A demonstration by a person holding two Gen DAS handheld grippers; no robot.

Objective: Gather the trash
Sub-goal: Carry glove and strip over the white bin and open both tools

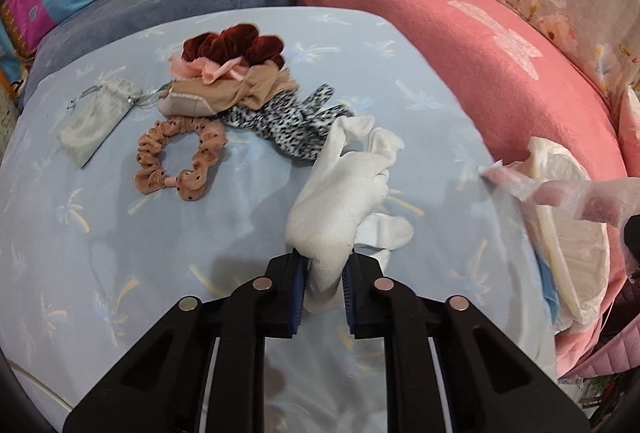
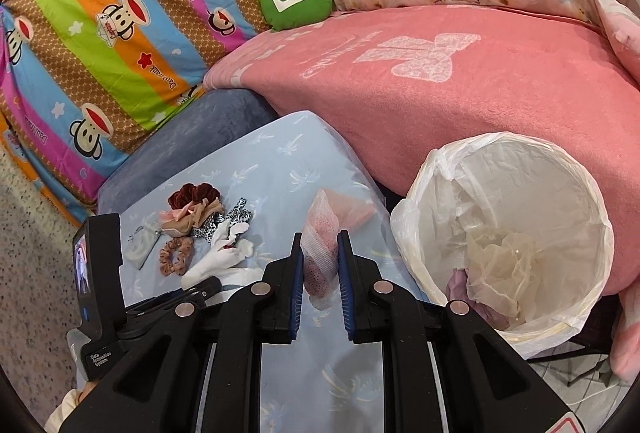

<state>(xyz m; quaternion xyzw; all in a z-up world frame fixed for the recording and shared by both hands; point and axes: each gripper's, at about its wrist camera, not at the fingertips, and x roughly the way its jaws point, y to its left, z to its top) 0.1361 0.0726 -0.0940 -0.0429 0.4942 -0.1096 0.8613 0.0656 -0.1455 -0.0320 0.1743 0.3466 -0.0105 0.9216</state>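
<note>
My left gripper (image 1: 323, 275) is shut on a white cloth (image 1: 344, 193), lifting its near end off the light blue sheet (image 1: 120, 253); the same cloth (image 2: 218, 255) shows in the right wrist view beside the left gripper's body (image 2: 100, 273). My right gripper (image 2: 320, 259) is shut on a pink and white plastic wrapper (image 2: 322, 233), which shows blurred at the right edge of the left wrist view as the wrapper (image 1: 560, 193). A white-lined trash bin (image 2: 512, 233) stands just right of the right gripper, with crumpled wrappings inside.
Hair scrunchies (image 1: 180, 157), a dark red one (image 1: 236, 41), a leopard-print one (image 1: 288, 125) and a grey pouch (image 1: 96, 121) lie on the sheet. A pink blanket (image 2: 440, 81), a striped monkey-print quilt (image 2: 100, 33) and a green cushion (image 2: 296, 3) surround it.
</note>
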